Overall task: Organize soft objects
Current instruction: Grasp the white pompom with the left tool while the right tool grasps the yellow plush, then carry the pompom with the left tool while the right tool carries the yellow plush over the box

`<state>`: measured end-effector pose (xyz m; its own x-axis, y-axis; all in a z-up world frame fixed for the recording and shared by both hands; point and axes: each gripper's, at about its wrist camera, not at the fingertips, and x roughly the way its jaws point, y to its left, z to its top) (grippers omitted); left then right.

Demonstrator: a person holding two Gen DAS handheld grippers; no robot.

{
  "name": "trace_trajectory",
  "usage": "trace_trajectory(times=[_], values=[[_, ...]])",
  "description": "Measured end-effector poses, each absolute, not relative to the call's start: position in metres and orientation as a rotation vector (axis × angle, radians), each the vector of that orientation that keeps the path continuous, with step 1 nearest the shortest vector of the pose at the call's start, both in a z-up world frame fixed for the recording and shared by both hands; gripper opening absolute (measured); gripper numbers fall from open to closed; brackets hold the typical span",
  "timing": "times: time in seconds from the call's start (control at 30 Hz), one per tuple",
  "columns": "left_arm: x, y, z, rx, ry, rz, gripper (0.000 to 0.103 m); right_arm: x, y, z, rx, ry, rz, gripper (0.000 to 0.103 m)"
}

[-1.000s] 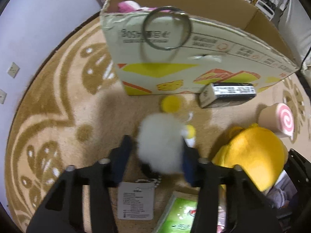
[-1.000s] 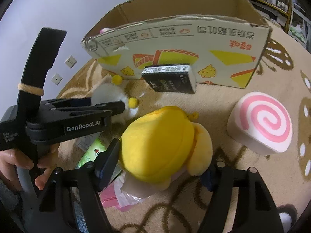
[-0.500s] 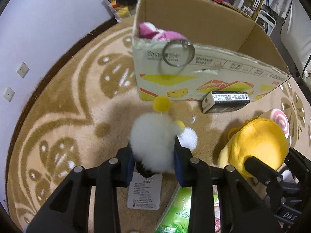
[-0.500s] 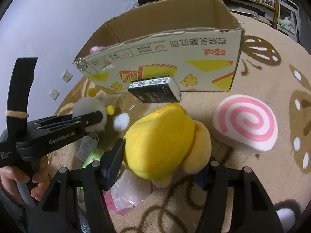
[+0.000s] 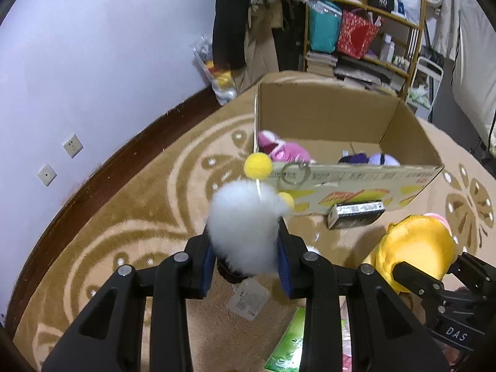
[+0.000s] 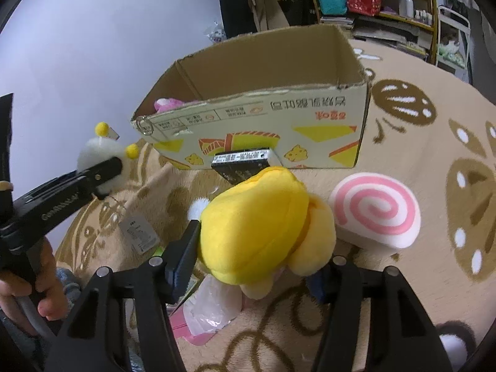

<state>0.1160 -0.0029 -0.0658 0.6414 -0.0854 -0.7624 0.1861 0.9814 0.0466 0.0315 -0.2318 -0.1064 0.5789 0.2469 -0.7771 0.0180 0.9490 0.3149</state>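
Note:
A white fluffy toy point(image 5: 245, 226) with yellow balls hangs above the carpet in front of the cardboard box point(image 5: 341, 179), and my left gripper point(image 5: 246, 263) is shut on it. Its paper tag point(image 5: 248, 297) dangles below. The right wrist view shows the same toy point(image 6: 93, 152) at the left. My right gripper point(image 6: 251, 263) has its jaws closing on a yellow plush point(image 6: 257, 220), and the pads press into its sides. A pink-swirl roll plush point(image 6: 375, 214) lies on the carpet to its right. A pink plush point(image 5: 282, 150) and a purple one point(image 5: 369, 158) lie inside the box.
A black box point(image 6: 245, 162) leans on the carton's front wall, where a metal ring point(image 5: 294, 173) hangs. A green packet point(image 5: 288, 350) and a plastic bag point(image 6: 210, 307) lie near me. A hand point(image 6: 46, 294) grips the left tool. Shelves and a wall stand behind.
My left gripper has lifted the white toy off the carpet and tilted up, so the box's inside now shows. My right gripper has tightened on the yellow plush and risen a little.

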Motion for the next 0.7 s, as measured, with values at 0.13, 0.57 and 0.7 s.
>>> trace_trajectory(times=[0.13, 0.57, 0.7], values=[[0.108, -0.001, -0.055, 0.112, 0.828, -0.161, 0.032, 0.026, -0.233, -0.100, 0.306, 0.916, 0.135, 0.062], [0.079, -0.008, -0.022, 0.154, 0.646, -0.162, 0.032, 0.020, -0.233, -0.078, 0.300, 0.810, 0.135, 0.062], [0.075, -0.012, -0.016, 0.164, 0.611, -0.174, 0.032, 0.019, -0.235, -0.069, 0.288, 0.774, 0.129, 0.062]])
